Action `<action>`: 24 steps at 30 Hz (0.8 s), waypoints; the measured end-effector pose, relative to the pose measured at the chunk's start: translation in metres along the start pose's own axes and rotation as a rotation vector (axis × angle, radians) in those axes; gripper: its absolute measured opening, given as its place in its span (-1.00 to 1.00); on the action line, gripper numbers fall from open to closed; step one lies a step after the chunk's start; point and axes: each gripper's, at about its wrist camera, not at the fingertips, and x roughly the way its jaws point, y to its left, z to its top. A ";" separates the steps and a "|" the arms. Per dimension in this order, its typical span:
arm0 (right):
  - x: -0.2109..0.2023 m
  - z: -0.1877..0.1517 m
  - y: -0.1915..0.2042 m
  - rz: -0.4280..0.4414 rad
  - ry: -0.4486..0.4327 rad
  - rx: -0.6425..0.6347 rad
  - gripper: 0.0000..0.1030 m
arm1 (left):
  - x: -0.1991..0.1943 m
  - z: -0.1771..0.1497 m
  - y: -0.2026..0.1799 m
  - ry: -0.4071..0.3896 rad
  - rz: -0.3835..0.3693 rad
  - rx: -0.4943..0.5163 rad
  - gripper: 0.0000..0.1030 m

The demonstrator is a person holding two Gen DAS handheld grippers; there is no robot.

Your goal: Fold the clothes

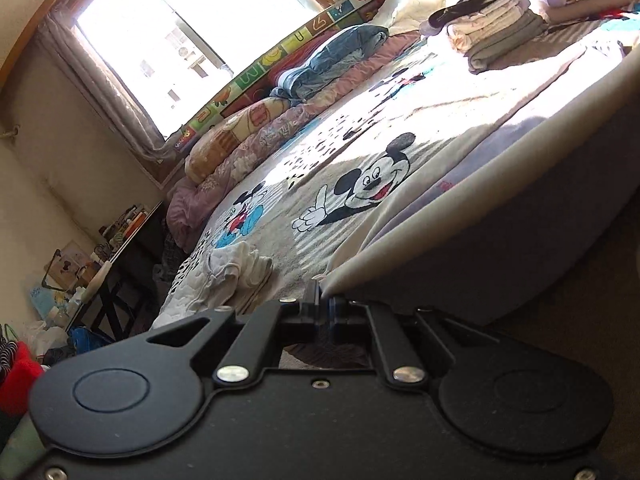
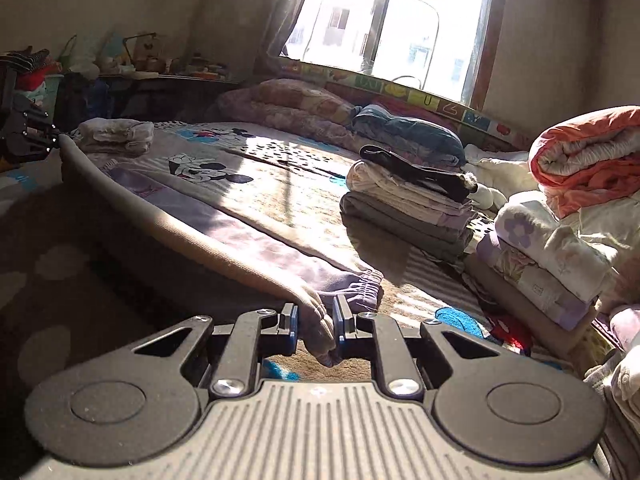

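Observation:
A lavender garment with a beige inner side hangs stretched above the Mickey Mouse blanket on the bed. My right gripper is shut on one bunched end, next to an elastic cuff. The other end is pinched in my left gripper, which is shut; from it the taut beige edge runs up and to the right. That left gripper also shows at the far left of the right wrist view. The garment's lower part droops in shadow and hides the bed beneath it.
A stack of folded clothes topped by a dark item stands on the bed's right half. More folded bedding and an orange quilt lie beyond. Small white garments lie near the far end. Rolled quilts line the window; a cluttered desk stands beside.

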 end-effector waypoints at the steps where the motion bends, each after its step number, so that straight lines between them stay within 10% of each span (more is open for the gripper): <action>1: 0.008 0.004 -0.007 0.001 0.002 0.010 -0.64 | 0.006 0.006 0.000 0.004 -0.001 -0.019 -0.95; 24: 0.182 0.047 -0.104 0.206 0.348 0.234 -0.64 | 0.134 0.035 0.029 0.168 -0.162 -0.313 -0.95</action>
